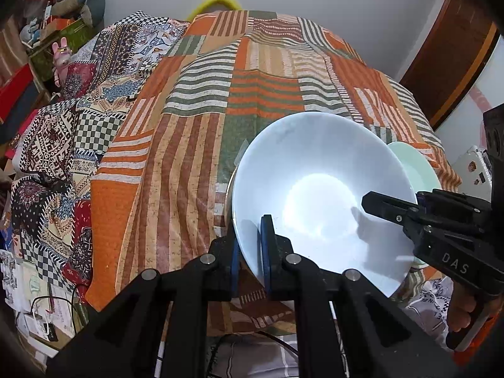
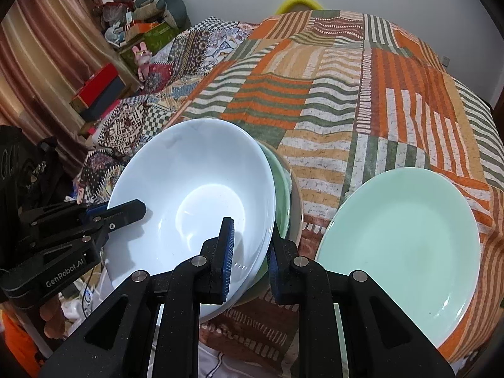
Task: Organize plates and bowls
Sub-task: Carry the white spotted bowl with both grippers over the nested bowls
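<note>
White bowl [image 2: 192, 201], wide and shallow, sits tilted on top of a stack of other bowls; a green bowl [image 2: 282, 189] and a beige one beneath it show along its right edge. The stack is over the near edge of a bed covered with a patchwork bedspread [image 2: 346, 94] in orange, green and cream stripes. Both grippers pinch the stack from opposite sides. The left gripper [image 1: 250, 252], black with blue pads, has its jaws pressed together on the white bowl's left rim, one finger inside the bowl and one outside. The right gripper [image 2: 249, 252] clamps the right side of the stack, one blue pad [image 2: 227, 252] inside the white bowl and the other outside the lower bowls. From the left wrist view, the right gripper reaches in from the right, held by a person's hand [image 1: 463, 312]. Just right of the stack, a mint-green plate [image 2: 403, 252] lies flat on the bedspread. Boxes and soft toys crowd a shelf [image 2: 126, 41] at the far left, near a striped curtain.
</note>
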Demonstrator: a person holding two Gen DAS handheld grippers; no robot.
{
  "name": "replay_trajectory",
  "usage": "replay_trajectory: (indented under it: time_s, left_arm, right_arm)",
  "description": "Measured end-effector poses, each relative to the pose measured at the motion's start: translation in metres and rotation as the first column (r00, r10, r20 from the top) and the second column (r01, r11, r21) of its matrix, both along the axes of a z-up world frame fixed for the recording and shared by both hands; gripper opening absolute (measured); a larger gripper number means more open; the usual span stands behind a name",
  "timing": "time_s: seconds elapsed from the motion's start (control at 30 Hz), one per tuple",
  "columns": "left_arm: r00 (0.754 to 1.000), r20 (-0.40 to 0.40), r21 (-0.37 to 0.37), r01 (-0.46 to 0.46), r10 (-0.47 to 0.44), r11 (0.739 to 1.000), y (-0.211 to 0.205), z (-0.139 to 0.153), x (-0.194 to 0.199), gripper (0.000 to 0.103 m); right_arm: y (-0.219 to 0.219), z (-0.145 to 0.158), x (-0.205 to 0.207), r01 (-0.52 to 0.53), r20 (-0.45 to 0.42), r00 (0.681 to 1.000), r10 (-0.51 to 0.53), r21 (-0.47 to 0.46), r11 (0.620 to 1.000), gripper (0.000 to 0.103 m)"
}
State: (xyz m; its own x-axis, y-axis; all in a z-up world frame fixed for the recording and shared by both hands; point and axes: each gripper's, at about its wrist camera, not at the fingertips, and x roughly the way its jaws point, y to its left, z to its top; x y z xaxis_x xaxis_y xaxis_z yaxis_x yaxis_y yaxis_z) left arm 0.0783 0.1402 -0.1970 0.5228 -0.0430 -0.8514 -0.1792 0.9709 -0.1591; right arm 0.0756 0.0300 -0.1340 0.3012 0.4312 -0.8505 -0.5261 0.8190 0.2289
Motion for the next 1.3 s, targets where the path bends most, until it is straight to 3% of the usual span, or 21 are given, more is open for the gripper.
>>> replay_trajectory:
  time_s: [0.37, 0.83, 1.17, 1.3]
  left_arm:
    - [0.999, -0.041, -0.012, -0.005, 0.004, 1.0, 0.004, -0.018, 0.007, 0.014]
    - [0.998, -0.063, 0.039, 0.0, 0.003, 0.999, 0.001, -0.024, 0.012, 0.016]
    - [0.995, -0.096, -0.047, -0.011, 0.006, 0.999, 0.012, -0.032, 0.016, 0.023]
    - [0.998, -0.06, -0.02, -0.021, 0.02, 1.0, 0.014, -0.023, 0.013, 0.023]
  right_arm:
    - [0.006, -0.008, 0.0, -0.007, 0.026, 1.0, 0.009, -0.046, 0.999, 0.018]
    - [0.013, -0.009, -0.001, -0.041, 0.056, 0.997, 0.046, -0.083, 0.996, 0.021]
    - [0.008, -0.002, 0.001, -0.036, 0.042, 0.998, 0.038, -0.055, 0.998, 0.023]
    - [0.009, -0.003, 0.0, -0.038, 0.041, 0.998, 0.04, -0.064, 0.997, 0.023]
